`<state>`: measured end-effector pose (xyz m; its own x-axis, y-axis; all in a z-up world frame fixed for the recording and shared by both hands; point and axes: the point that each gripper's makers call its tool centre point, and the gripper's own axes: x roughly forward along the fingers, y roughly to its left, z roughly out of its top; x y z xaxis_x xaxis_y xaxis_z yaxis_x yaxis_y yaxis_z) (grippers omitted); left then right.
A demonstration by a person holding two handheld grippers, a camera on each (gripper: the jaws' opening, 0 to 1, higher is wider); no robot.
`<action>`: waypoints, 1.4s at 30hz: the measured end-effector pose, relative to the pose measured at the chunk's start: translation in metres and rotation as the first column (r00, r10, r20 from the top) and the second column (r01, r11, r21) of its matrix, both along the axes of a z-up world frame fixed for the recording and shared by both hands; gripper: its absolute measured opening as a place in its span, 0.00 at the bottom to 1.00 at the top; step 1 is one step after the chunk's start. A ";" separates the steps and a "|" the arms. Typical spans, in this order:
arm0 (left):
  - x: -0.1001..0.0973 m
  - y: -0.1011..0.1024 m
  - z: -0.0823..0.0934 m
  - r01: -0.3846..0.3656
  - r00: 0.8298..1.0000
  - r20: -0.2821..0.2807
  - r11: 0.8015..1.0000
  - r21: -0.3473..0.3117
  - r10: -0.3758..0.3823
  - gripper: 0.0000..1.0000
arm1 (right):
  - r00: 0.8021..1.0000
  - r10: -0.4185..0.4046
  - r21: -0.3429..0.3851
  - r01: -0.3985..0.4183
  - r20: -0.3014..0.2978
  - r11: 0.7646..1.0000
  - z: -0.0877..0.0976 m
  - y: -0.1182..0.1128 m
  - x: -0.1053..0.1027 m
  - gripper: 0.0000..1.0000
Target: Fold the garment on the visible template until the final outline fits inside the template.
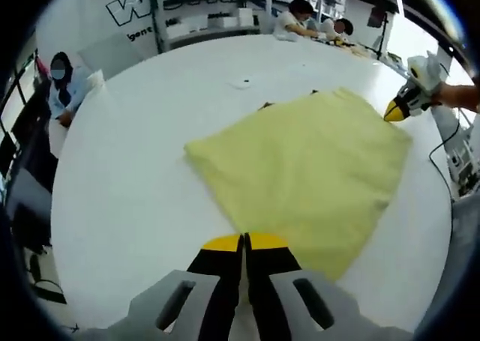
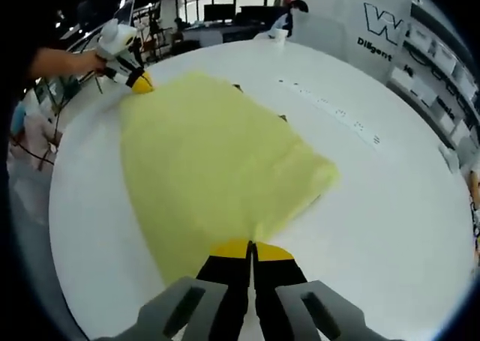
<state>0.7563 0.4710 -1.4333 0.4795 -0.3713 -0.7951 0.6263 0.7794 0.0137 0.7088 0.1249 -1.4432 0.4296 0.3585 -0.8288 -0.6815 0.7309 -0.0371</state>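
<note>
- The garment (image 1: 300,169), pale yellow, lies flat on the white worktop (image 1: 135,191) as a rough 4-sided shape, apparently already folded at least once, since no sleeves or collar show.
- The left hand-held gripper (image 1: 244,241) has its jaws pressed together with no gap, right at the near edge of the garment; I judge it is pinching that edge, though the cloth between the tips is hard to make out.
- The right hand-held gripper (image 2: 251,247) is likewise closed tight at the opposite edge of the garment (image 2: 210,169), and looks clamped on the fabric there.
- In the left gripper view the right hand-held gripper (image 1: 395,111) sits at the far right corner of the cloth; in the right gripper view the left hand-held gripper (image 2: 141,83) sits at the far left corner, with a bare arm behind it.
- The template is barely visible: a few small dark marks (image 1: 266,105) peek out along the far edge of the garment, and I cannot tell its full outline.
- Progress, as a judgement: the cloth is spread and partly folded, but it seems to cover the marks, so at least 1 more fold is probably needed before the outline fits inside.
- People sit at the far side of the room, beside shelves (image 1: 217,11).
</note>
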 end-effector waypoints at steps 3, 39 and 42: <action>-0.001 -0.003 -0.001 0.025 1.000 0.014 1.000 0.011 -0.025 0.05 | 1.000 -0.007 0.007 0.007 0.000 1.000 0.001 0.001 -0.001 0.00; -0.043 -0.002 0.019 0.062 0.995 0.082 0.997 -0.047 -0.058 0.31 | 0.994 -0.095 0.171 0.084 0.057 0.982 0.026 0.010 -0.037 0.20; -0.045 -0.001 0.020 0.060 0.994 0.093 0.997 -0.047 -0.055 0.32 | 0.994 -0.095 0.177 0.083 0.058 0.981 0.028 0.011 -0.042 0.21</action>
